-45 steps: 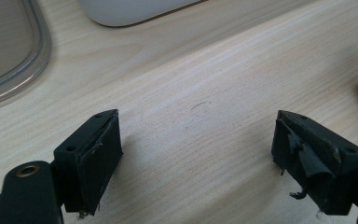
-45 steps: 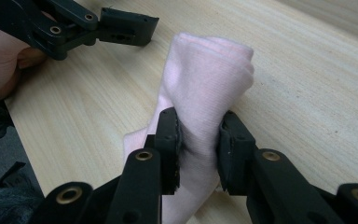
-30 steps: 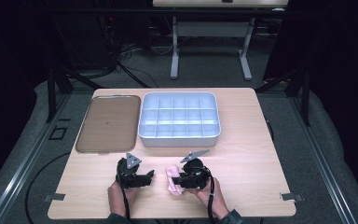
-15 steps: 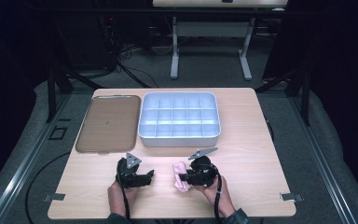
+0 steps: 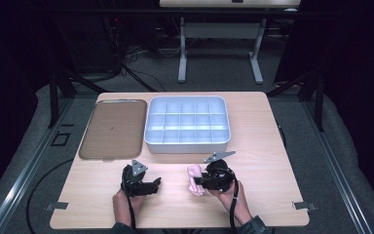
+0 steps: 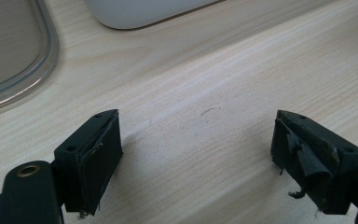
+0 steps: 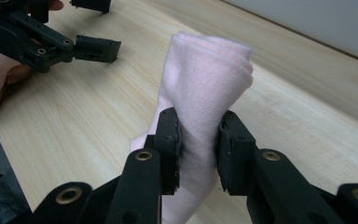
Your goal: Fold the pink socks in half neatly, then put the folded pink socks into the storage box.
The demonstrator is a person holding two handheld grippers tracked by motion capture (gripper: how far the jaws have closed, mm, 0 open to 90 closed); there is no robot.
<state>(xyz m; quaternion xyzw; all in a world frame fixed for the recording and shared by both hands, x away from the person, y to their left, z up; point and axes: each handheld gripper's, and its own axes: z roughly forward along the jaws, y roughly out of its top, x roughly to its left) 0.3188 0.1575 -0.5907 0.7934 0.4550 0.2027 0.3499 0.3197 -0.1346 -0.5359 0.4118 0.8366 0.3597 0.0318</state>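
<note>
On the wooden table [image 5: 272, 146], near its front edge, the right gripper [image 7: 198, 135] is clenching a folded pink cloth [image 7: 209, 84], whose lower end is dropping out of sight behind the jaws. Beside it, the left gripper [image 6: 196, 154] is hovering with jaws spread wide, well short of the compartment tray [image 5: 187, 124] and clear lid [image 5: 113, 127]; no lettering is showing anywhere

A light wooden table [image 5: 272, 141] stands on grey floor [image 5: 321, 146]. On its far half lie a flat brown lid [image 5: 113, 127] at left and, just beside it, a white compartmented box [image 5: 187, 124]. A pink cloth [image 5: 194, 178] sits near the front edge.
</note>
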